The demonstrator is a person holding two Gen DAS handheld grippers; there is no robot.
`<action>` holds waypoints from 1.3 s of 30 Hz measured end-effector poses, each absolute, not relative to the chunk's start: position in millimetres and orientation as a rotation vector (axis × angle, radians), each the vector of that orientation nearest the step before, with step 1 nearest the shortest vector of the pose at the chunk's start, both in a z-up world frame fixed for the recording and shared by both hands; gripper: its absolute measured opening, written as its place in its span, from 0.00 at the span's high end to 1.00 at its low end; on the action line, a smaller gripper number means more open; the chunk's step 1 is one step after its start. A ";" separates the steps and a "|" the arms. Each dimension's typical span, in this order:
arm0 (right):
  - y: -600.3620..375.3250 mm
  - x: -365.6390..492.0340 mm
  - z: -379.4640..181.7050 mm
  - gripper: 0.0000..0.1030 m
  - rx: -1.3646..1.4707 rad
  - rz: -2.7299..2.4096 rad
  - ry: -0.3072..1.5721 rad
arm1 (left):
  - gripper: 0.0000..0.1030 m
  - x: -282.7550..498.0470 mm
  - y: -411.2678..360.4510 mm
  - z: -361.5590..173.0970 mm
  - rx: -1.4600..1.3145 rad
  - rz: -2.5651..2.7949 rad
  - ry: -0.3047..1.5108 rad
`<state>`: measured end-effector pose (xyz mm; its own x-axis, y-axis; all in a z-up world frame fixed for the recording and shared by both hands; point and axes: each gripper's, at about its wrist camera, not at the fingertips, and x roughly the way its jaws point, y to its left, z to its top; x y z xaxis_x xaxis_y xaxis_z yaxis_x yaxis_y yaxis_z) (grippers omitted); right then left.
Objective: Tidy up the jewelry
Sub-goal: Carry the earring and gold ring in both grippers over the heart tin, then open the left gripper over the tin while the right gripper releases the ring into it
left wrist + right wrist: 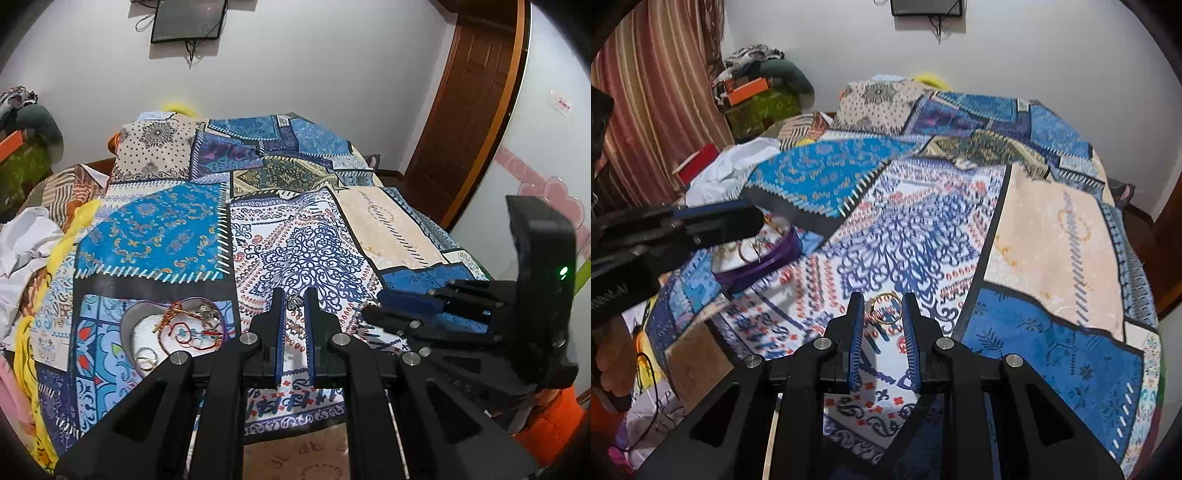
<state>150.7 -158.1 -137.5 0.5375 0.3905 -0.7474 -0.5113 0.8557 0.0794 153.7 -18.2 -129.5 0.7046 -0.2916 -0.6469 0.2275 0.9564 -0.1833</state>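
A purple heart-shaped tin (127,325) sits on the patterned bedspread, holding red cords, chains and gold rings (146,360); it also shows in the right wrist view (764,264). My left gripper (294,301) is nearly closed on a small dark pendant (293,302), just right of the tin. My right gripper (882,308) is open, its jaws either side of a gold ring (884,308) lying on the bedspread. The right gripper shows in the left wrist view (373,310); the left gripper shows in the right wrist view (753,218), over the tin.
The patchwork bedspread (303,236) covers the bed. White and yellow cloth (26,243) lies at the left. A wooden door (469,110) is at the right. Piled clothes and boxes (757,88) and a striped curtain (657,92) are at the far left.
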 end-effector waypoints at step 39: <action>-37.9 142.7 -122.5 0.82 -0.182 0.691 0.797 | 0.92 154.4 87.0 -137.9 -0.161 -0.208 0.702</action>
